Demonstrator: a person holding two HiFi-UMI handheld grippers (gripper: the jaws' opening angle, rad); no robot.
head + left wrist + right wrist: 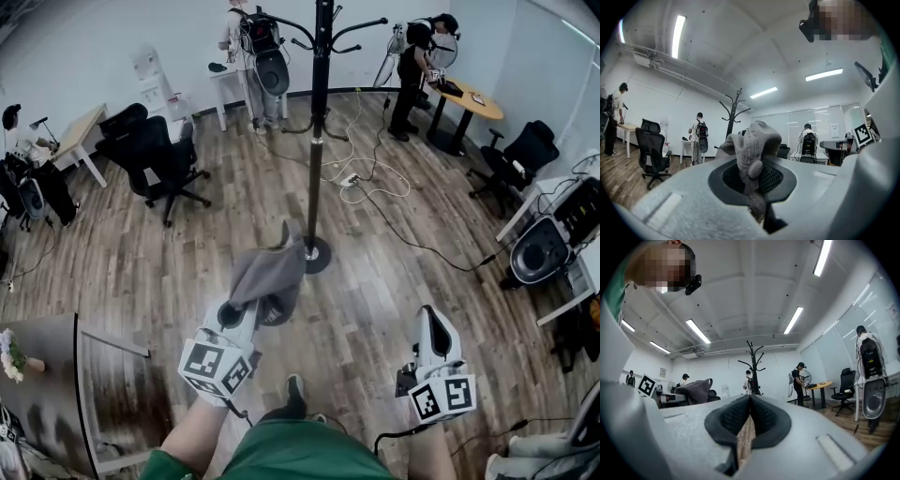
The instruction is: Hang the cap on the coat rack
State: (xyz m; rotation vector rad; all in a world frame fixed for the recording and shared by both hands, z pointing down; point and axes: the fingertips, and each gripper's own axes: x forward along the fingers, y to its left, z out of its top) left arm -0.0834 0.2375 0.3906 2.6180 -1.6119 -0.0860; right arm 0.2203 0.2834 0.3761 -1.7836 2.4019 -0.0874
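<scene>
here, grey cap (270, 270) crumpled in left claw (250, 311), brim indistinct; right claw (428, 317) closed

Your left hand-held gripper (246, 315) sits at the lower centre-left of the head view, pointing away from you, up the frame. Its jaws are clamped on the grey cap (270, 272): the cloth is pinched between the pads and bunches up over the tips. The left marker cube (217, 364) faces the camera, and your bare left forearm (192, 436) runs from it down to the bottom edge. Your right hand-held gripper (433, 321) is at the lower right, well apart from the left one and pointing the same way. Its jaws are pressed together with nothing between them. The right marker cube (443, 396) sits just above your right forearm (429, 459).
</scene>
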